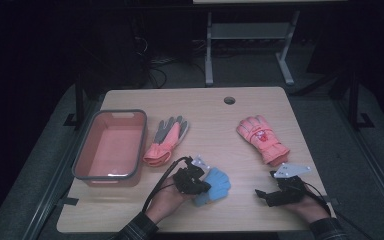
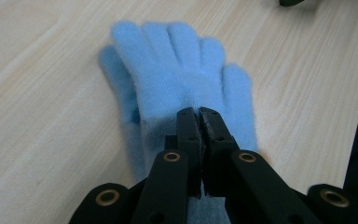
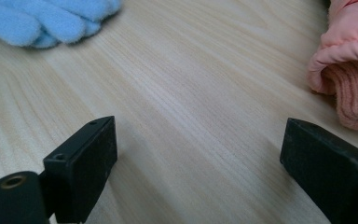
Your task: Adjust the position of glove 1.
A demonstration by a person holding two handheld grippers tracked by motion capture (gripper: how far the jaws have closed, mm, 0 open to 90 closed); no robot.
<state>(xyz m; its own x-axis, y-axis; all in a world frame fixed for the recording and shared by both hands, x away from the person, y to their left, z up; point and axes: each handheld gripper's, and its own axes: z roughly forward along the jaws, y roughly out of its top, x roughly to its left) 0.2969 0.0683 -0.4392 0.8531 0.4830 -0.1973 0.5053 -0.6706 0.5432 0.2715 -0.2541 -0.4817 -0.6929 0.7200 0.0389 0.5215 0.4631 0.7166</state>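
A fluffy light-blue glove (image 1: 217, 185) (image 2: 177, 74) lies flat near the table's front edge, fingers pointing away from my left gripper. The jaws of my left gripper (image 1: 202, 186) (image 2: 198, 113) are pressed together on a pinch of the glove's fabric near the palm. My right gripper (image 1: 261, 194) (image 3: 198, 158) rests low at the front right with its jaws wide apart over bare wood and nothing between them. In the right gripper view the blue glove's fingertips (image 3: 51, 21) show at the upper left.
A pink padded winter glove (image 1: 261, 138) (image 3: 349, 70) lies at the right, beyond my right gripper. A pink-and-grey work glove (image 1: 167, 140) lies beside a pink basin (image 1: 107, 176) at the left. A cable hole (image 1: 229, 100) sits near the wooden table's far edge.
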